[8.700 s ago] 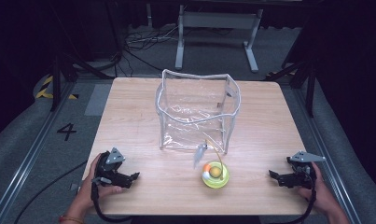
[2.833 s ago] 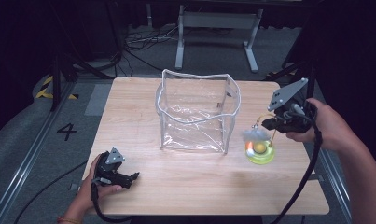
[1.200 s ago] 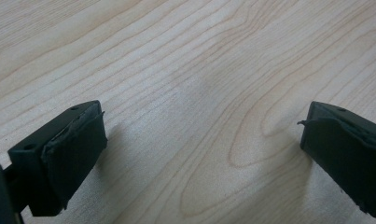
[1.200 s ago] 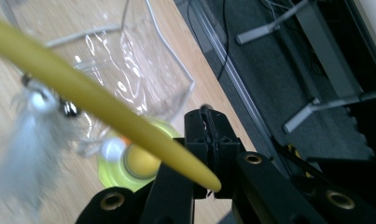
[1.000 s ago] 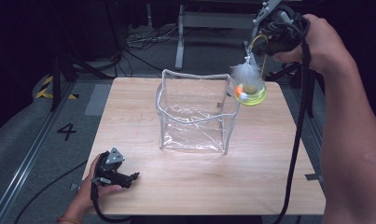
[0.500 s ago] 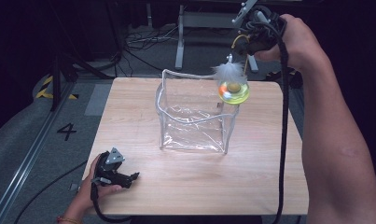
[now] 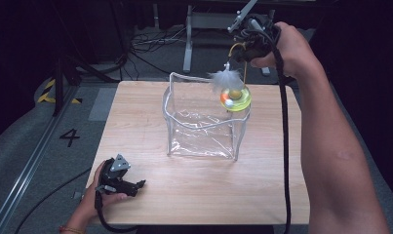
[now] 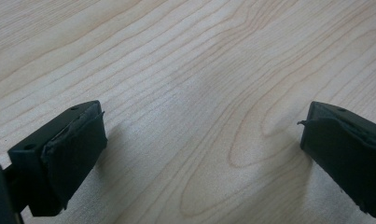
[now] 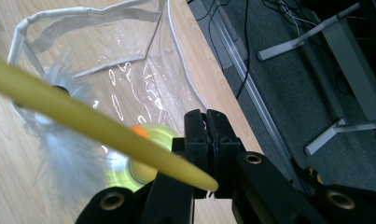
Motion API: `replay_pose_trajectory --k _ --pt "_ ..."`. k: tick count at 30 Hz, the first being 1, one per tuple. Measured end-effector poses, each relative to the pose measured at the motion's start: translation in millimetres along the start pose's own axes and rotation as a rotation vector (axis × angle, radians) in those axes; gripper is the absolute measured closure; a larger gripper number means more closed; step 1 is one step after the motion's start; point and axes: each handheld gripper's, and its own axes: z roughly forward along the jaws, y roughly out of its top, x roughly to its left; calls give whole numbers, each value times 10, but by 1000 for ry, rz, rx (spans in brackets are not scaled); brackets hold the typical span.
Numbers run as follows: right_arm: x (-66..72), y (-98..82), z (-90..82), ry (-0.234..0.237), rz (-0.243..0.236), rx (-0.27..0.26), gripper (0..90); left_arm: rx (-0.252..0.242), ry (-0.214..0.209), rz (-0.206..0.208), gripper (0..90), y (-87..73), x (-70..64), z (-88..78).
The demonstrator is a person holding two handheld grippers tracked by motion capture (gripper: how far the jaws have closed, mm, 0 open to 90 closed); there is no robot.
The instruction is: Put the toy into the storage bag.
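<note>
A cat toy hangs from my right gripper [image 7: 239, 48]: a lime-green disc [image 7: 235, 99] with an orange ball in it, a white feather [image 7: 223, 78] and a thin yellow stem [image 7: 245, 68]. The gripper is shut on the stem [image 9: 83, 116], high above the far right corner of a clear plastic container [image 7: 170, 102]. In the right gripper view the disc [image 9: 148, 156] and the feather [image 9: 64, 154] hang over the container's open top [image 9: 106, 18], below my shut right gripper [image 9: 206, 133]. My left gripper [image 7: 134, 185] rests open on the table's front left; nothing lies within my left gripper [image 8: 199, 149].
The wooden table [image 7: 282, 185] has bare room in front of and on both sides of the container. Beyond its far edge lie a dark floor with cables [image 7: 150, 39] and a metal stand's legs [image 7: 186, 48]. A cable [image 7: 284, 146] trails down from the right gripper.
The right hand has carried the toy leftward and slightly down, from beyond the container's far right corner to over its rim. The left gripper has stayed put.
</note>
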Motion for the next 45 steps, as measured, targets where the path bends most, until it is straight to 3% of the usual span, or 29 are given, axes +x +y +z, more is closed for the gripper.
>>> replay_pose_trajectory --k 5,20,24,29,37,45 --pt "22 -10 83 4 6 -2 882 0 0 -1 5 0 -1 0" --pt "222 -102 568 71 -21 53 882 -2 0 0 5 -1 0 2" --pt "299 -212 720 113 -6 33 882 -1 -2 1 5 1 2 3" --pt "335 -323 895 135 -2 71 881 -2 -2 3 4 1 3 3" --pt "375 -405 1009 163 -1 89 877 -1 -5 2 3 2 3 5" --pt "434 -453 1127 207 5 149 869 -1 -5 0 2 3 1 6"
